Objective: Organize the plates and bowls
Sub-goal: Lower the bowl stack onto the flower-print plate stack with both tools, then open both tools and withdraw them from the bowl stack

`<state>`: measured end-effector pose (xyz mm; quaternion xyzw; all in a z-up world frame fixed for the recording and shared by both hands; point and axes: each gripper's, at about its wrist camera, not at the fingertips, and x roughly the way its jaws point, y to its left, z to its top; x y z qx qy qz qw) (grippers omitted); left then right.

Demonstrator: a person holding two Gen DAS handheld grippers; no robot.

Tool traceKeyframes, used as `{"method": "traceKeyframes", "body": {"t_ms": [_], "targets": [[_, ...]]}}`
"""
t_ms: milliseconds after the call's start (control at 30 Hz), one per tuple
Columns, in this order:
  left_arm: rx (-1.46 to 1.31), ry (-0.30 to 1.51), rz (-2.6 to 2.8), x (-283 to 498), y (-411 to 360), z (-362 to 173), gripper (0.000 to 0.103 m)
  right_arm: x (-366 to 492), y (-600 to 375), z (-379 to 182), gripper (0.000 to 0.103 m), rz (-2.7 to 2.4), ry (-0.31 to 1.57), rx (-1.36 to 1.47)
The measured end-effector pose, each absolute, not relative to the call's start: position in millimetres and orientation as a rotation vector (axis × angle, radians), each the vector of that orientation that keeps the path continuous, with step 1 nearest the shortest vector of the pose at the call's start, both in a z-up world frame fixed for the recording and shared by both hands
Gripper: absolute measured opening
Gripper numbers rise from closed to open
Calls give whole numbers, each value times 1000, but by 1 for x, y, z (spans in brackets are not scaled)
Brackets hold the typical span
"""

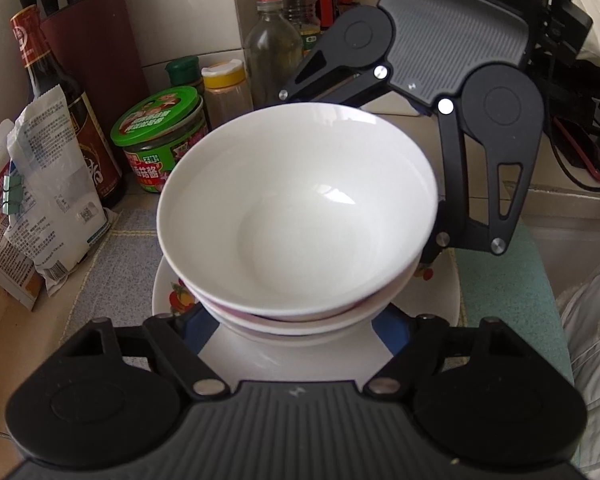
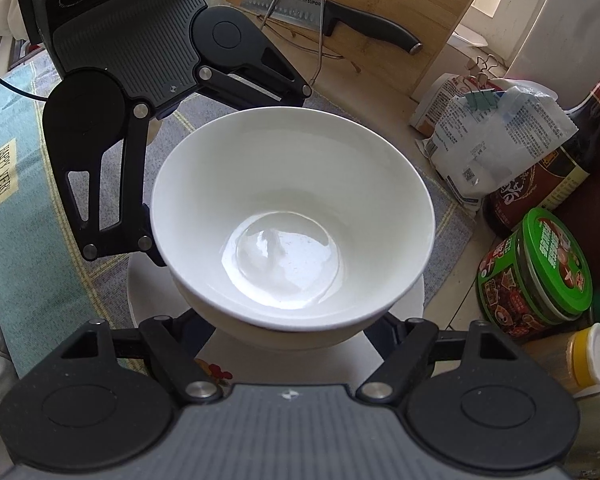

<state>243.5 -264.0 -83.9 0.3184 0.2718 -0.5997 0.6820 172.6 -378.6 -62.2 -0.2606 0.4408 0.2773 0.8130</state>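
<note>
A stack of white bowls [image 1: 296, 216] stands on a white plate with a fruit print [image 1: 168, 296]; it fills the middle of both views, and the top bowl [image 2: 292, 216] is empty. My left gripper [image 1: 296, 332] is spread wide, its fingers on either side of the stack's base over the plate. My right gripper [image 2: 292, 332] stands the same way on the opposite side. In each view the bowls hide the fingertips, so I cannot tell what they touch. Each gripper shows in the other's view, the right one [image 1: 440, 128] and the left one [image 2: 140, 120].
The plate sits on a grey cloth mat [image 1: 112, 252]. Close by are a green-lidded jar [image 1: 160, 136], a dark sauce bottle [image 1: 60, 92], packets [image 1: 48, 216], spice jars [image 1: 224, 88] and a knife block [image 1: 92, 40]. A cutting board with a knife [image 2: 340, 12] lies behind.
</note>
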Motion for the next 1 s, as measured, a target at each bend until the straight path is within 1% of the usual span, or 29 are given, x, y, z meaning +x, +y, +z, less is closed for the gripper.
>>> {"method": "traceKeyframes", "body": {"t_ms": [500,567,600,633,700,833,1000], "targets": [[680,629,-1345,247,-264,-84,84,175,-380,-62,84,592,952,-537],[685,612,-1340,243,-263,-83,87,175,-380,-62,91,587,938,-536],[690,600,-1339,241,-263,-83,91,174,-380,-61,103,581,923,-537],[706,587,-1334,238,-262,-82,94,173,-379,-60,103,579,912,-540],[719,577,-1330,234,-260,-82,96,171,-379,-60,103,588,918,-543],[696,573,-1285,229,-252,-81,97,168,-380,-61,103,570,909,-558],[603,546,-1172,223,-235,-71,98,159,-380,-56,103,580,881,-554]]}}
